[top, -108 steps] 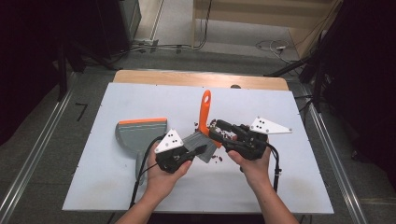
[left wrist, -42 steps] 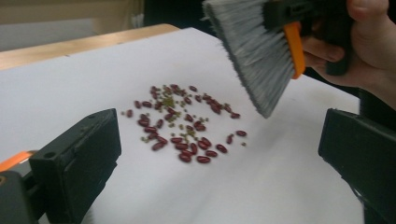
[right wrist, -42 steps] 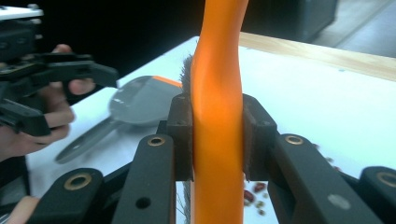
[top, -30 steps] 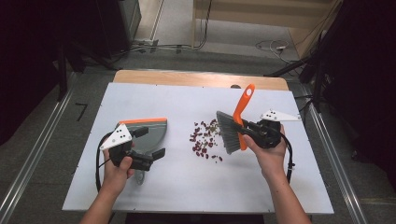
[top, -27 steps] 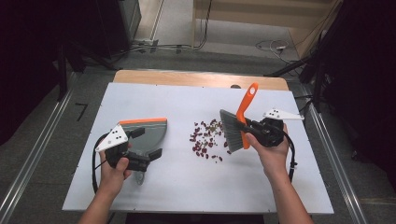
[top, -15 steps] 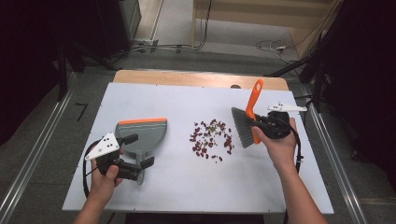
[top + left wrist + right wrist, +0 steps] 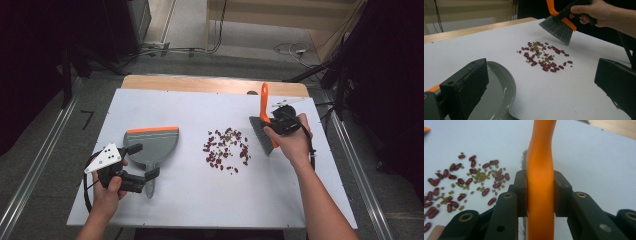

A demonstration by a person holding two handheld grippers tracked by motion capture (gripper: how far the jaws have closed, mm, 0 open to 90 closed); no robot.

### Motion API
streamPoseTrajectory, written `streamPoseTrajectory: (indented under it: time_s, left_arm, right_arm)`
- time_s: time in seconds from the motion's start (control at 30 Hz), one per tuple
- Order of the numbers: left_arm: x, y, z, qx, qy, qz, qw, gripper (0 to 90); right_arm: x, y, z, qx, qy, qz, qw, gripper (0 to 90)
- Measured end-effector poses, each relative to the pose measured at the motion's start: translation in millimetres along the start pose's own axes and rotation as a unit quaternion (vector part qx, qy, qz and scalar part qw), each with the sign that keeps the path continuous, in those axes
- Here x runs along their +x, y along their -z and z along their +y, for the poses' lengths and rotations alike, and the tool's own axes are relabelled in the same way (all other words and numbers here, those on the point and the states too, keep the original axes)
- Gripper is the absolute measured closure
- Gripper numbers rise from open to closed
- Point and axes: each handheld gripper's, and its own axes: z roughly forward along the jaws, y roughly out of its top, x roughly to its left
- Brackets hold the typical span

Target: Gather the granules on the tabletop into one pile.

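Note:
A grey dustpan (image 7: 152,145) with an orange rim lies flat at the table's left, its mouth facing the far side. My left gripper (image 7: 142,161) is beside and over its near end, open, with one jaw above the pan (image 7: 499,100) and nothing gripped (image 7: 541,90). A scatter of red and small green beans (image 7: 225,149) (image 7: 544,57) (image 7: 466,182) lies mid-table. My right gripper (image 7: 280,122) (image 7: 540,192) is shut on the orange handle (image 7: 540,150) of a grey-bristled brush (image 7: 261,134) (image 7: 557,27), held just right of the beans with the bristles down.
The white tabletop (image 7: 300,200) has a wooden strip (image 7: 200,84) along its far edge. Metal rails (image 7: 35,165) run down both sides on the floor. Cables trail from both grippers.
My right hand has carried the brush to the right, from over the beans to just beyond their right side. My left gripper has drifted a little left and nearer. The dustpan and beans stayed put.

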Motion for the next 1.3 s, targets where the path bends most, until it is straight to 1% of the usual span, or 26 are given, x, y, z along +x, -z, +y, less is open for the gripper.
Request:
streamPoseTrajectory:
  time_s: [0.03,0.07,0.13,0.2,0.23,0.27,0.3,0.37,0.4,0.5,0.57,0.63,0.7,0.73,0.87,0.93,1.03,1.07,1.17,1.2,1.3]
  left_arm:
    - [0.0,0.0,0.0,0.0,0.0,0.0,1.0,0.0]
    - [0.8,0.3,-0.2,0.0,0.0,0.001,1.0,0.0]
    - [1.7,0.6,-0.7,0.0,0.005,0.0,1.0,0.0]
    - [2.1,0.4,-1.0,0.001,0.004,-0.001,1.0,0.0]
    - [2.0,0.1,-1.0,0.002,0.004,-0.002,1.0,0.0]
    - [1.7,-0.4,-1.0,0.001,0.004,-0.003,1.0,0.0]
    - [1.6,-0.7,-1.0,0.0,0.004,-0.003,1.0,0.0]
    - [1.7,-0.9,-0.9,0.0,0.003,-0.004,1.0,0.0]
    - [1.8,-0.8,-1.0,0.0,0.003,-0.004,1.0,0.0]
    - [2.2,-0.3,-1.3,0.001,0.003,-0.004,1.0,0.0]
    - [3.0,0.1,-1.6,0.001,0.005,-0.001,1.0,0.0]
    - [3.2,-0.1,-1.8,0.001,0.006,0.0,1.0,0.0]
    - [3.4,-0.7,-2.4,0.004,0.005,0.003,1.0,0.0]
    - [3.4,-1.4,-2.8,0.004,0.006,0.003,1.0,0.0]
    - [3.3,-2.8,-3.3,0.004,0.008,0.007,0.9999,0.0]
    - [3.2,-2.7,-3.1,0.004,0.007,0.009,0.9999,0.0]
    - [3.4,-2.3,-3.1,0.004,0.007,0.012,0.9999,0.0]
    - [3.5,-2.5,-3.2,0.004,0.006,0.013,0.9999,0.0]
    - [3.4,-3.9,-3.4,0.005,0.005,0.016,0.9998,0.0]
    - [3.4,-4.3,-3.5,0.005,0.004,0.018,0.9998,0.0]
    - [3.4,-5.4,-3.7,0.004,0.003,0.017,0.9998,0.0]
  right_arm:
    - [2.7,-5.2,3.3,0.008,0.007,-0.007,0.9999,68.5]
    - [2.7,-5.2,3.3,0.008,0.007,-0.007,0.9999,68.5]
    - [8.2,-12.8,10.8,0.017,0.013,-0.022,0.9995,68.5]
    - [13.4,-19.8,18.6,0.024,0.021,-0.024,0.9992,68.5]
    - [19.5,-27.3,25.6,0.037,0.033,-0.035,0.9982,68.5]
    - [19.5,-27.3,25.6,0.037,0.033,-0.035,0.9982,68.5]
    - [22.4,-31.0,28.3,0.042,0.036,-0.039,0.9977,68.5]
    - [27.9,-39.0,32.9,0.051,0.044,-0.054,0.9963,68.6]
    - [33.4,-45.9,35.9,0.057,0.047,-0.058,0.9955,68.7]
    - [43.8,-52.8,39.3,0.059,0.055,-0.051,0.9954,68.8]
    - [52.6,-55.3,41.5,0.064,0.066,-0.041,0.9949,68.9]
    - [60.4,-56.4,42.7,0.076,0.077,-0.034,0.9936,69.0]
    - [63.2,-56.7,42.7,0.079,0.079,-0.034,0.9932,69.0]
    - [67.4,-56.8,41.3,0.081,0.086,-0.032,0.9925,68.9]
    - [72.6,-55.5,38.8,0.083,0.09,-0.029,0.9921,68.8]
    - [76.6,-53.8,36.2,0.08,0.096,-0.026,0.9918,68.8]
    - [78.7,-52.6,34.8,0.079,0.099,-0.025,0.9916,68.8]
    - [79.8,-52.0,34.3,0.08,0.101,-0.021,0.9915,68.7]
    - [83.6,-50.4,32.7,0.081,0.106,-0.018,0.9909,68.8]
    - [86.5,-49.6,32.0,0.082,0.111,-0.017,0.9902,68.8]
    - [88.4,-48.7,31.2,0.081,0.112,-0.012,0.9903,68.8]
